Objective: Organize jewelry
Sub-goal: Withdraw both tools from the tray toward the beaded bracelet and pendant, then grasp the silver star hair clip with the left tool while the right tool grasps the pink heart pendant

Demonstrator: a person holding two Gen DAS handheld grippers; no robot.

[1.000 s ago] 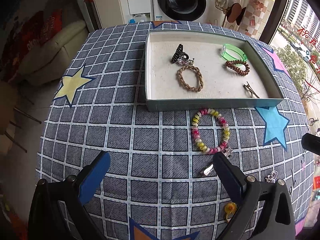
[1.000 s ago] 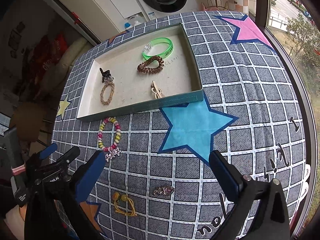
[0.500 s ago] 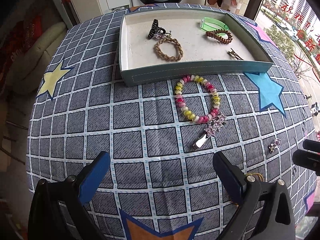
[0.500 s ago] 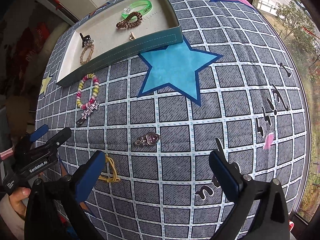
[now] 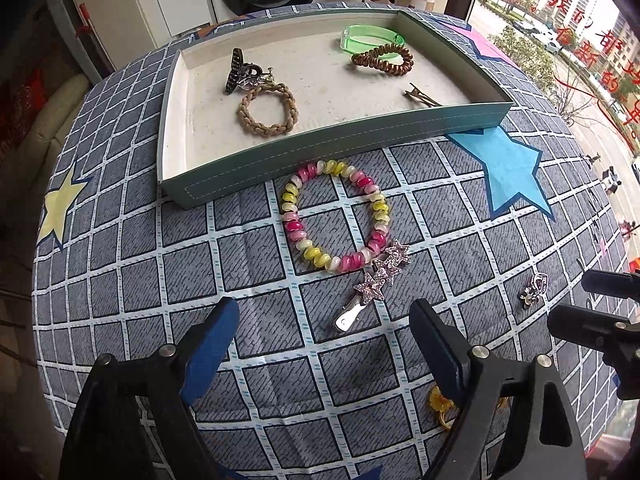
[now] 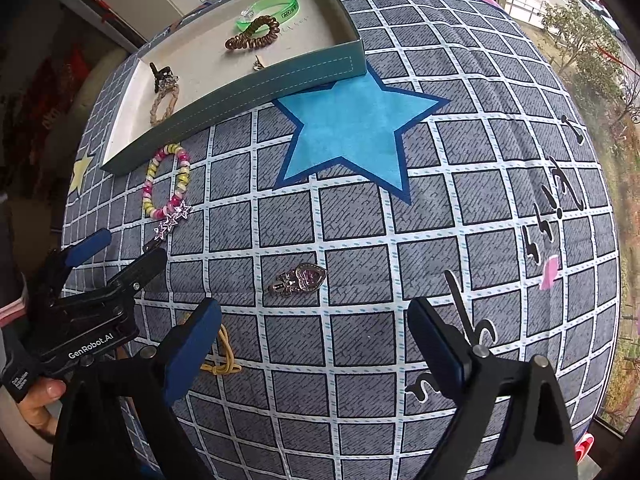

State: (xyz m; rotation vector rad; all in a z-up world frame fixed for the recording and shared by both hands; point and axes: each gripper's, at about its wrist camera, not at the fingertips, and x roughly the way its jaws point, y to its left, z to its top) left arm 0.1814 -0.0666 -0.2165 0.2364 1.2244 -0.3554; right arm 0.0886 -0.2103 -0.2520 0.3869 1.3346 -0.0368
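On the checked cloth a pink star hair clip [image 5: 380,276] lies against a pink-and-yellow bead bracelet [image 5: 336,216]. My left gripper [image 5: 324,306] hovers just short of the clip's metal tail. Its jaws are closing, still wide, and press on nothing. In the right wrist view a heart-shaped clip [image 6: 298,278] lies just ahead of my right gripper [image 6: 316,308]. Those jaws are also closing, with nothing gripped. A yellow hair tie [image 6: 224,360] lies partly under the right gripper's left finger. The left gripper [image 6: 120,250] shows there too, near the star clip [image 6: 172,220].
A teal tray [image 5: 332,148] beyond the bracelet holds a black claw clip [image 5: 240,72], a braided tan tie [image 5: 268,110], a green bangle [image 5: 372,36], a brown coil tie [image 5: 382,58] and a small gold clip [image 5: 420,98]. A person's hand [image 6: 36,404] holds the left gripper. A window runs along the right.
Both grippers have sunk closer to the cloth. The star clip now lies near the left fingers and the heart clip near the right ones. Both pairs of jaws have narrowed slightly.
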